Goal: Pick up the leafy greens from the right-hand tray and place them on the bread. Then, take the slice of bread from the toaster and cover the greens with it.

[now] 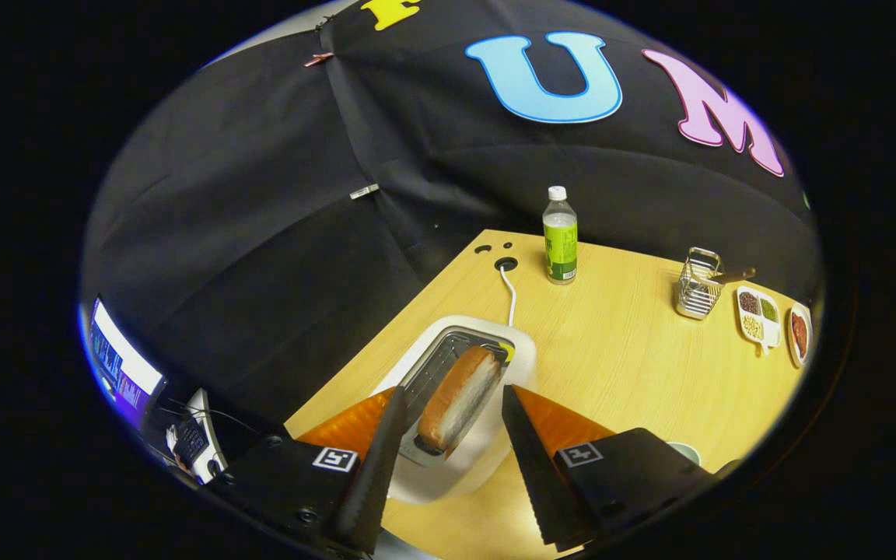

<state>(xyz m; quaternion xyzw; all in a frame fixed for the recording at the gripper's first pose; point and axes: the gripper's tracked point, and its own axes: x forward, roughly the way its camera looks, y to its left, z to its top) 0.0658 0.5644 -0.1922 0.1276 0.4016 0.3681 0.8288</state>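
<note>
The claw (448,420) hangs wide open over the white toaster (487,342) on the desk (619,365), its fingers either side of the bread slice (460,397) without touching.

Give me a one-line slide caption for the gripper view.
Open gripper poised over the bread slice standing in the white toaster, fingers either side, not touching.

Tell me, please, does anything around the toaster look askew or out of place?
Nothing stands out. The bread slice stands in the toaster slot, between the open tongs, and the bottle is upright beyond.
</note>
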